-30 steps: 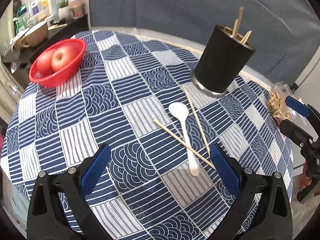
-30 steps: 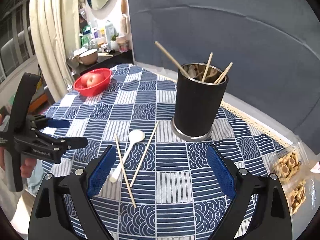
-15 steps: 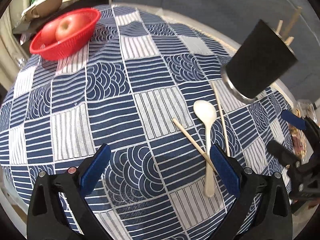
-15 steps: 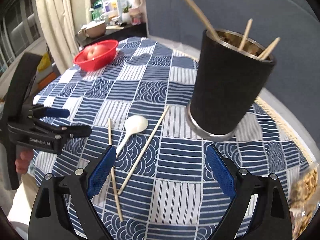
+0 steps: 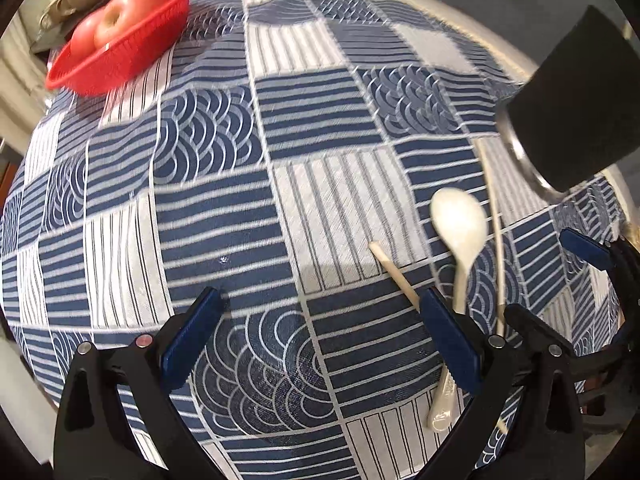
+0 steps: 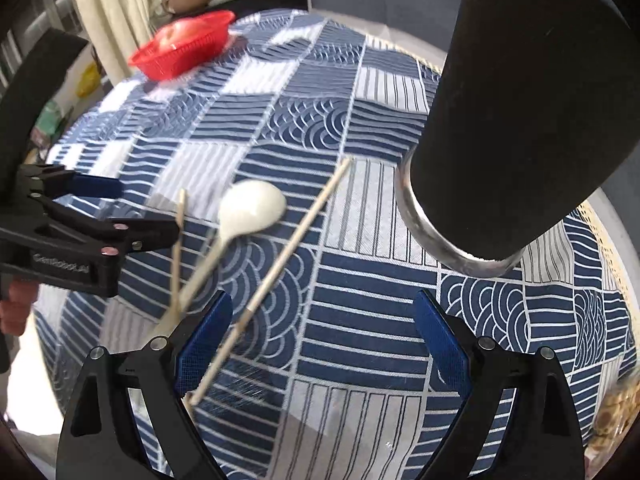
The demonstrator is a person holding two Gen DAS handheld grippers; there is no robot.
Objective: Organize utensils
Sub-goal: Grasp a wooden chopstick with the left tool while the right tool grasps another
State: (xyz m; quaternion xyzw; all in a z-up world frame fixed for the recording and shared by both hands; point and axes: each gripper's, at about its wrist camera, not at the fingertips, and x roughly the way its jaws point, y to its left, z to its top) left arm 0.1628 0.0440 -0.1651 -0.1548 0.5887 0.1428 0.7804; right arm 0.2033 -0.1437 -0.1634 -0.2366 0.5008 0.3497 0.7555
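A white spoon lies on the blue patterned tablecloth between two loose wooden chopsticks. The second chopstick runs toward the black cup holder. My left gripper is open just above the cloth, with its right finger over the first chopstick and the spoon handle. In the right wrist view the spoon and a long chopstick lie ahead-left, and the long chopstick passes under the left finger. My right gripper is open and holds nothing. The cup holder looms at upper right.
A red basket with apples sits at the far left of the table. A clear box of snacks lies near the right edge. Each gripper shows in the other's view: left gripper, right gripper. A hand holds the left one.
Both grippers have dropped lower and moved in toward the spoon and chopsticks. The cup holder now fills much more of the right wrist view. Nothing has been picked up.
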